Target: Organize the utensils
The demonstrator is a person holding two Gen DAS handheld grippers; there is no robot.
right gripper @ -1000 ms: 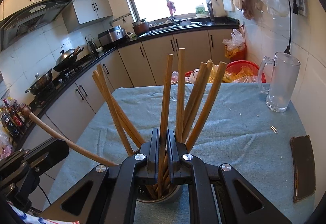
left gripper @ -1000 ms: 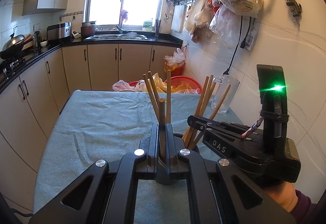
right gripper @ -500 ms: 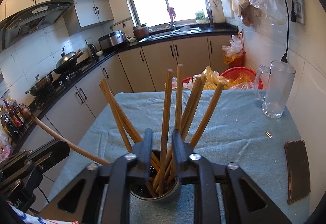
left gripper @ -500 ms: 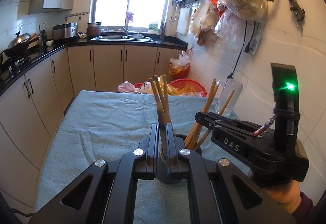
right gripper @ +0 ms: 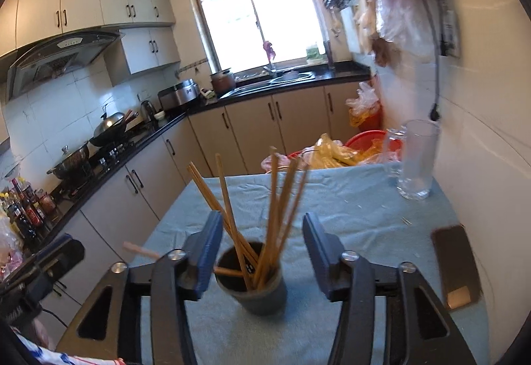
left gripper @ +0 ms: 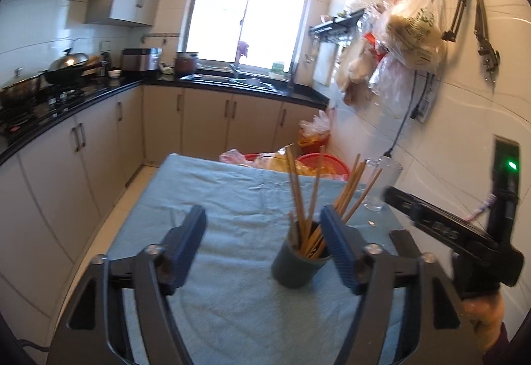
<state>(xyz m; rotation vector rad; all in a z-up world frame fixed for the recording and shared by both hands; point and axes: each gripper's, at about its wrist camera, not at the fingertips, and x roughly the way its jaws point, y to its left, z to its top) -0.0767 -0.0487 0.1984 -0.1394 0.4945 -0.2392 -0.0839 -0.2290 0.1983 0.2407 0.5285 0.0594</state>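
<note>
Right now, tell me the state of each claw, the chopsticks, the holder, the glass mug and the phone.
Left claw: open, holding nothing.
Right claw: open, holding nothing.
Chopsticks: standing in the holder, leaning apart.
Holder: upright on the blue cloth.
Glass mug: upright, looks empty.
Phone: flat on the cloth, screen dark.

A home kitchen is showing here: beige base cabinets with dark bar handles [left gripper: 229,119] are running under a glossy black countertop [left gripper: 83,96]. A lidded steel wok [right gripper: 111,126] is sitting on the gas hob beneath a slanted grey range hood [right gripper: 63,56], and a stainless sink [left gripper: 232,83] is lying below the bright window [left gripper: 249,20].
</note>
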